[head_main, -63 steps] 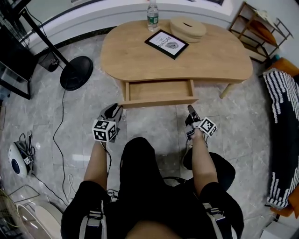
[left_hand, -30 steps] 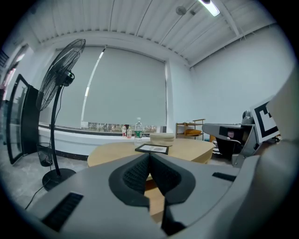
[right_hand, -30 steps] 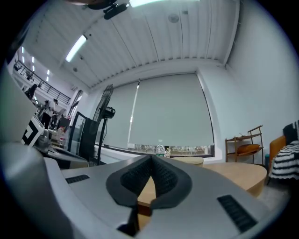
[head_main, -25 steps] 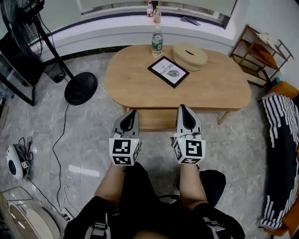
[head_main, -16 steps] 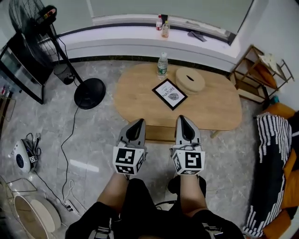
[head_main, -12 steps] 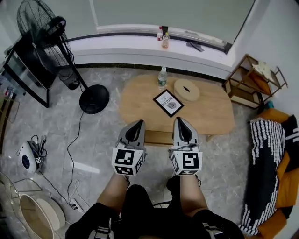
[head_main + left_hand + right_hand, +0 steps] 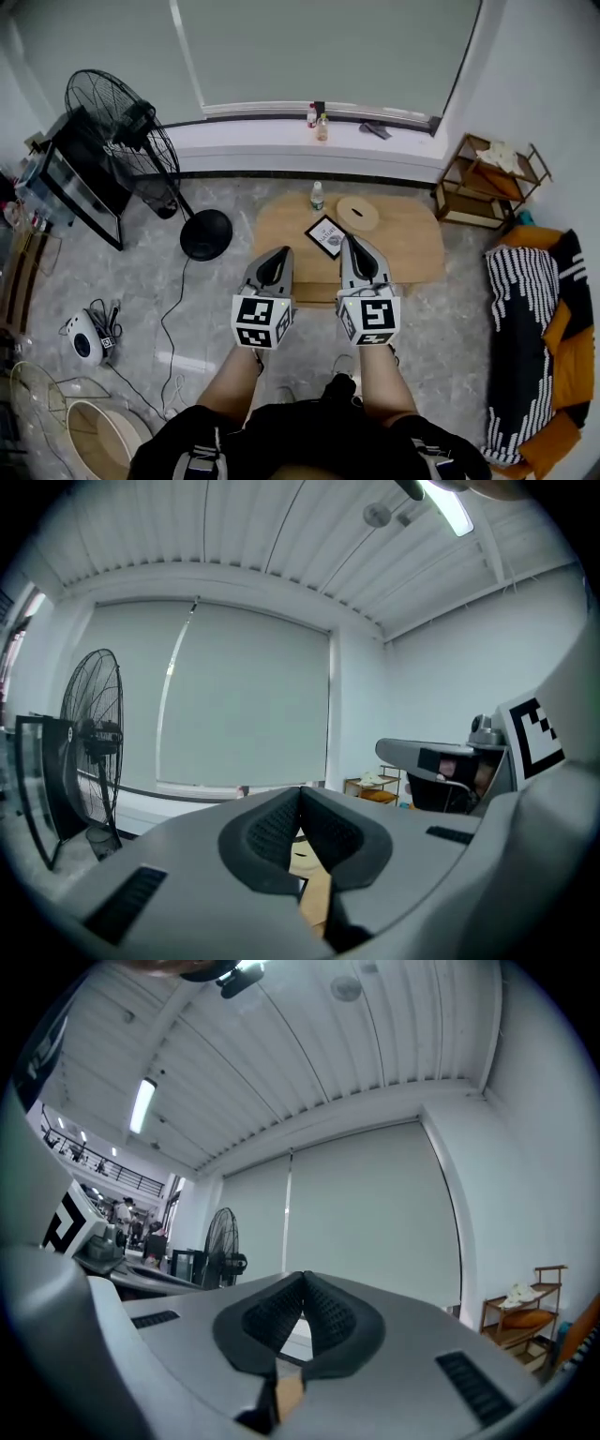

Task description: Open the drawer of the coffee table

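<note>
Living room: coffee table (image 7: 412, 246), standing fan (image 7: 122, 122), couch (image 7: 539, 328).

open floor (image 7: 450, 328) before coffee table (image 7: 408, 246), fan (image 7: 120, 120) at left

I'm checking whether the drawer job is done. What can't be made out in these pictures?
- Drawer: head view, the left gripper and right gripper hide the coffee table front; open or shut, unclear.
- Framed picture: head view, print too small.
- Gripper views: shut jaws hide all but a table sliver.
</note>
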